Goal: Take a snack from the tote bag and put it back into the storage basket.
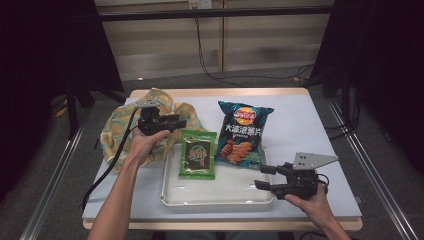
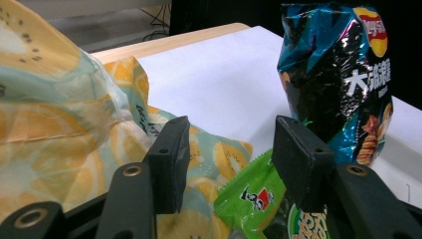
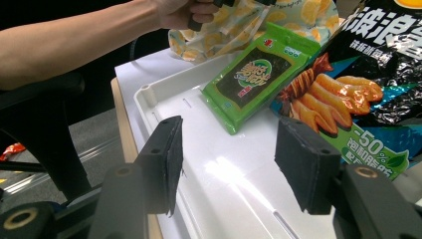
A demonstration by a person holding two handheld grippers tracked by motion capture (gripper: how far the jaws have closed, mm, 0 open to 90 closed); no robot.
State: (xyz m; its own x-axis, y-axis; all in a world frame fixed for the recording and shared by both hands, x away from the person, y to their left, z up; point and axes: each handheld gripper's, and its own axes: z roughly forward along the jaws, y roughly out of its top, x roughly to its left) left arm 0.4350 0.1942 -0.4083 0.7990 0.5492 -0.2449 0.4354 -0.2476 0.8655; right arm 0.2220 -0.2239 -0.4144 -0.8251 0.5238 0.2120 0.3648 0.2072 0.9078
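Observation:
A green seaweed snack packet (image 1: pixel 198 154) (image 2: pixel 249 199) (image 3: pixel 254 74) lies across the far left rim of a white tray (image 1: pixel 215 197) (image 3: pixel 164 114). Beside it, a blue-black chips bag (image 1: pixel 242 132) (image 2: pixel 338 74) (image 3: pixel 358 89) rests with its lower end on the tray. My left gripper (image 1: pixel 177 122) (image 2: pixel 231 159) hovers over a fruit-print bag (image 1: pixel 120 130) (image 2: pixel 59 124) just left of the green packet; it is open with nothing between its fingers. My right gripper (image 1: pixel 262 176) (image 3: pixel 226 159) is open near the tray's right front, pointing left across it.
The tray sits at the front middle of a white-covered table (image 1: pixel 300 120). The fruit-print bag (image 3: pixel 239 20) takes up the table's left side. A black cable (image 1: pixel 107 167) trails from the left gripper over the left edge. Bare table lies at the far right.

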